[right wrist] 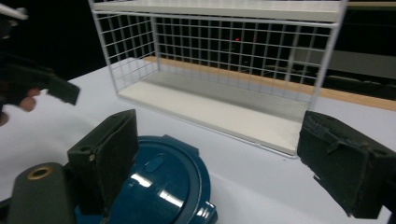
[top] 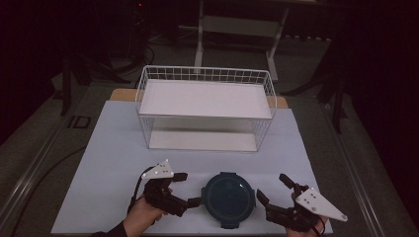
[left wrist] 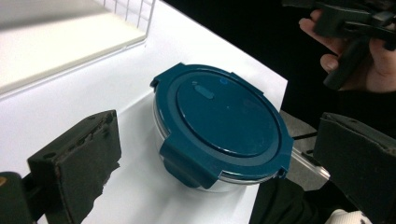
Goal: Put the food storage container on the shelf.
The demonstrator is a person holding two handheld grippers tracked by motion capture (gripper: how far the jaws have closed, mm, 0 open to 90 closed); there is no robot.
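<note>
Blue round container [top: 229, 198] sits lid-up between two open tools [top: 189, 188] [top: 271, 192]

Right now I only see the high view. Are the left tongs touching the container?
Observer: No. The left gripper view shows the left tongs wide open, with the container lying ahead and clear of both pads.
Operator: Is it clipped shut?
Observer: The flap nearest that camera is folded down over the rim.
Operator: Where do the right tongs point?
Observer: The right tongs are open and aimed at the rack, at its lower shelf.
</note>
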